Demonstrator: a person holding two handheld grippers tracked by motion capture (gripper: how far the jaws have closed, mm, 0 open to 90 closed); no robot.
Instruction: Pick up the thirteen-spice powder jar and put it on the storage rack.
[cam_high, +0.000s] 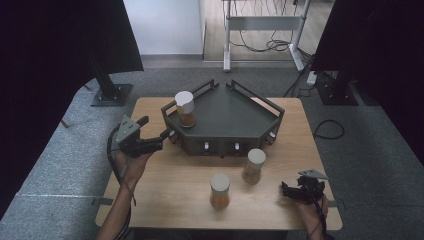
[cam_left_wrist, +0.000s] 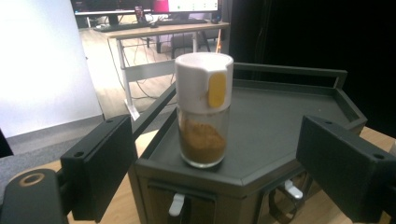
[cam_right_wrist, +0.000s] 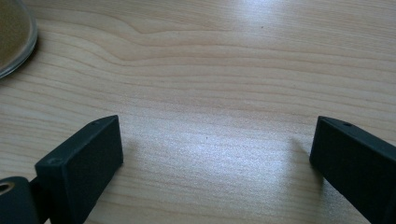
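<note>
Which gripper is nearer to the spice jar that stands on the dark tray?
Left. The left gripper is just beside the tray, open toward the spice jar. The right gripper is at the table's near right corner.

I count three spice jars, one dark tray, one wooden surface, and two grippers.

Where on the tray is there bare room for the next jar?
The dark tray is bare across its middle and right, from the spice jar in its left corner to the right rail. That left corner is crowded: the left claw stands open beside it. Two jars wait on the table.
</note>
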